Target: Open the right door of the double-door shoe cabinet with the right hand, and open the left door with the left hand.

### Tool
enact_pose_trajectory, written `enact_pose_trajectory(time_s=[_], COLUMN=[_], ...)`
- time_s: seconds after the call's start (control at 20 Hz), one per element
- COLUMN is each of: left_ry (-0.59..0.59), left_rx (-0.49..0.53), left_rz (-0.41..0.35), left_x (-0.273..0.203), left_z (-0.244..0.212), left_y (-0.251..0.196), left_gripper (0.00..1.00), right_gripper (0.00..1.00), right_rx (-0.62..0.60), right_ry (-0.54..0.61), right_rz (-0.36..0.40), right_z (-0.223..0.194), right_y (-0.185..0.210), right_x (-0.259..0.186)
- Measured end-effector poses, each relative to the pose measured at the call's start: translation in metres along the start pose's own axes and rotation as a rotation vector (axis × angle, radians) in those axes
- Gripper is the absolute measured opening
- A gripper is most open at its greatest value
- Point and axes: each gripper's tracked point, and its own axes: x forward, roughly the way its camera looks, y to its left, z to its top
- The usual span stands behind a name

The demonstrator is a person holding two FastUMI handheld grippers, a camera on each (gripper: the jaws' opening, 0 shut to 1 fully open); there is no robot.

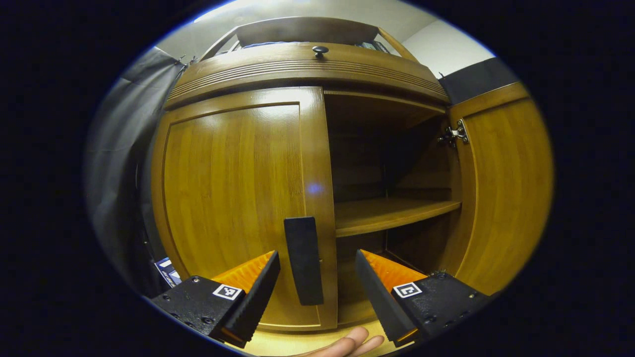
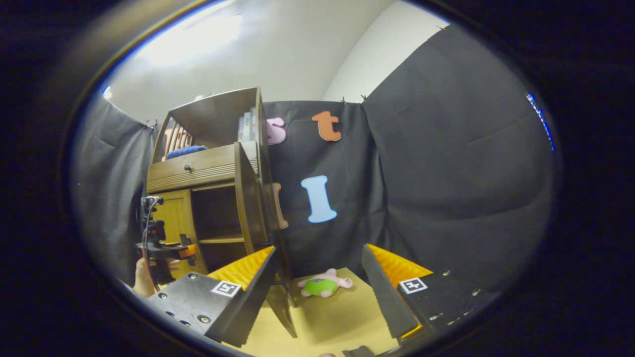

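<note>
At the bottom of the left gripper view, the left tool (image 1: pixel 317 292) is spread, straddling the handle (image 1: pixel 303 260) of the closed left door (image 1: pixel 233 203), apparently to pull it. Right door (image 1: pixel 501 193) stands open at right. The right tool (image 2: pixel 317 292), spread, holds nothing.
</note>
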Motion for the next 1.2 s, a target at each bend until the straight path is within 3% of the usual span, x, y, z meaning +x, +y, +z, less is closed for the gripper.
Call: enact_pose_trajectory(time_s=[0.1, 0.25, 0.45, 0.55, 0.75, 0.8, 1.05, 1.2], left_ry=[-0.047, 0.016, 0.044, 0.053, 0.061, 0.064, 0.048, 0.056], left_rx=[-0.024, -0.020, -0.048, -0.008, -0.040, -0.038, -0.059, -0.063], left_rz=[0.009, 0.046, -0.031, -0.071, -0.138, -0.150, -0.200, -0.232], left_x=[0.012, 0.016, 0.016, 0.015, 0.004, -0.005, -0.042, -0.063], left_z=[0.007, -0.008, -0.013, -0.014, -0.012, -0.013, -0.009, -0.007], left_y=[0.003, 0.020, 0.014, 0.015, 0.012, 0.012, 0.016, 0.020], left_gripper=[0.89, 0.55, 0.39, 0.36, 0.35, 0.35, 0.35, 0.35], right_gripper=[1.00, 1.00, 1.00, 1.00, 0.96, 1.00, 0.96, 1.00], right_rx=[-0.004, -0.013, -0.021, -0.045, -0.094, -0.097, -0.068, -0.074], right_ry=[0.007, 0.007, 0.018, 0.021, 0.032, 0.039, 0.058, 0.080], right_rz=[0.008, 0.030, 0.040, 0.052, 0.062, 0.067, 0.102, 0.101], right_z=[0.001, 0.003, 0.009, 0.016, 0.019, 0.017, 0.006, -0.003], right_y=[0.009, 0.027, 0.047, 0.063, 0.087, 0.094, 0.120, 0.131], right_x=[-0.002, -0.006, -0.011, -0.017, -0.025, -0.025, -0.028, -0.032])
